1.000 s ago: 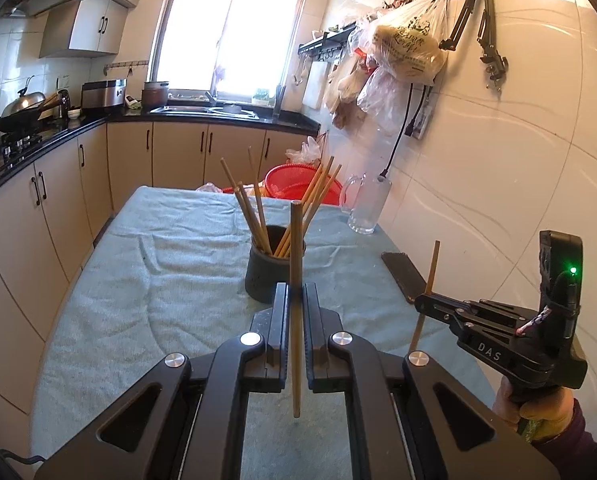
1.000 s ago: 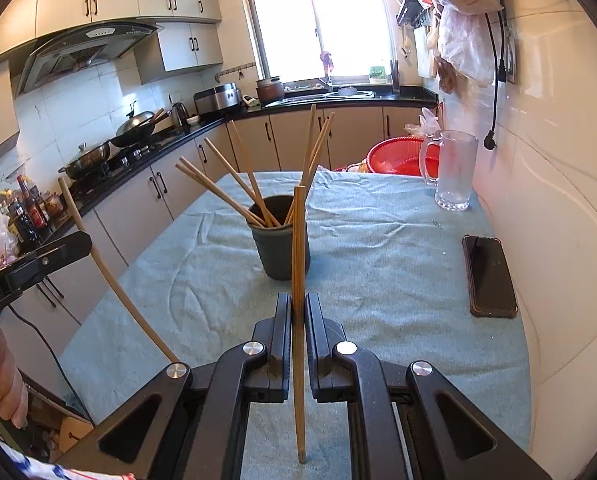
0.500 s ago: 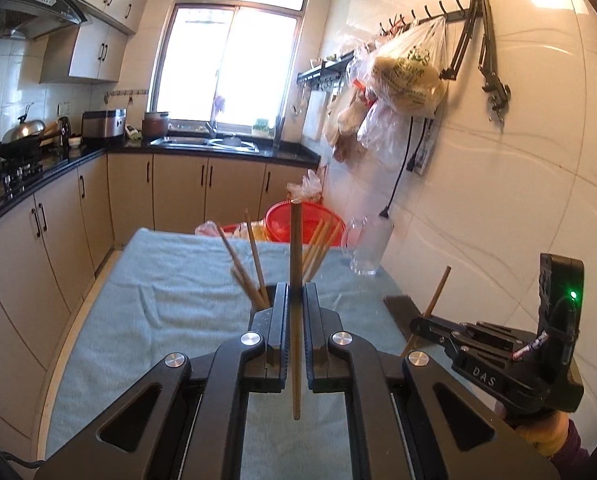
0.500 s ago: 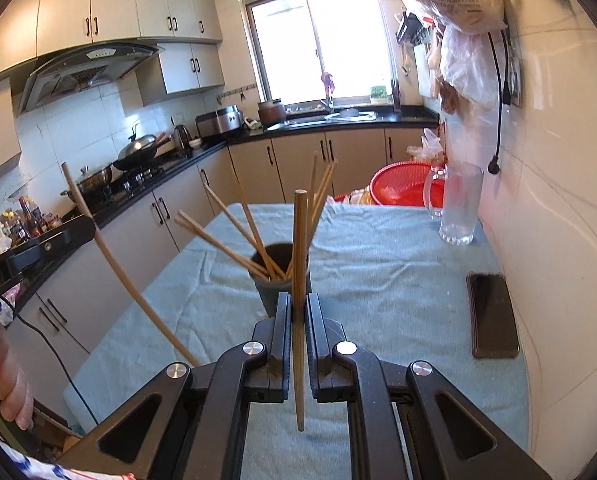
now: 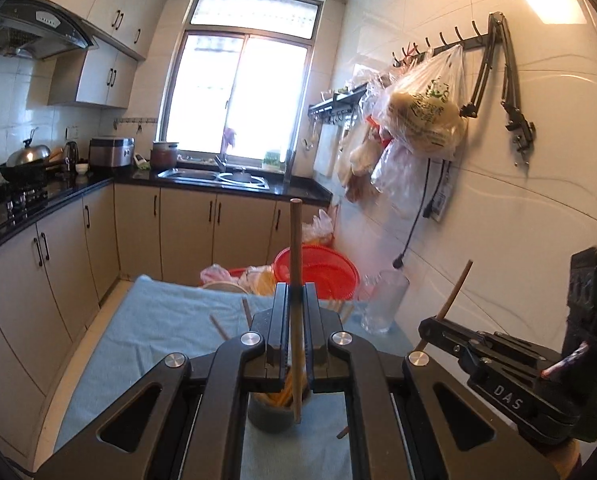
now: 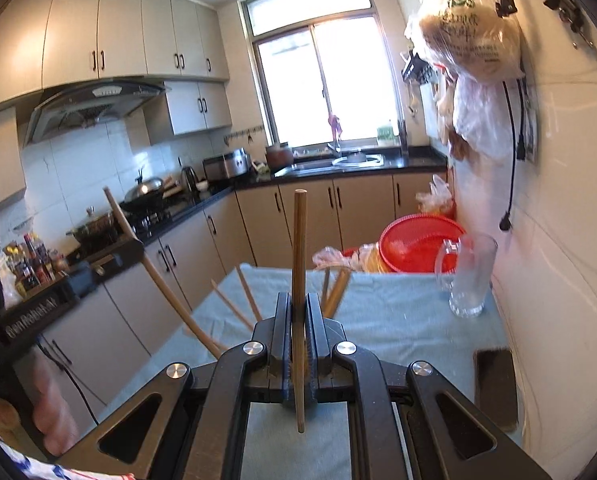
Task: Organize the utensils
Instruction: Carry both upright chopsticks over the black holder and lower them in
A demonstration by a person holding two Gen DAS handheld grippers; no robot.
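My left gripper (image 5: pixel 295 300) is shut on an upright wooden chopstick (image 5: pixel 295 248), held right over the dark utensil cup (image 5: pixel 276 414), whose rim shows between my fingers with several chopsticks in it. My right gripper (image 6: pixel 298 312) is shut on another upright chopstick (image 6: pixel 299 240). The cup is hidden behind the right gripper; only the tops of its chopsticks (image 6: pixel 250 296) show. The right gripper also shows in the left wrist view (image 5: pixel 498 356), and the left gripper in the right wrist view (image 6: pixel 78 280).
A blue-grey cloth (image 6: pixel 398 320) covers the table. A glass mug (image 6: pixel 468 276) and a black phone (image 6: pixel 494 384) lie on its right side by the tiled wall. A red basin (image 6: pixel 418 244) sits past the far edge. Bags (image 5: pixel 422 108) hang on the wall.
Both grippers have risen and moved forward over the cup, each still holding its chopstick. The cup has slid from mid-view to beneath the left gripper and behind the right one.
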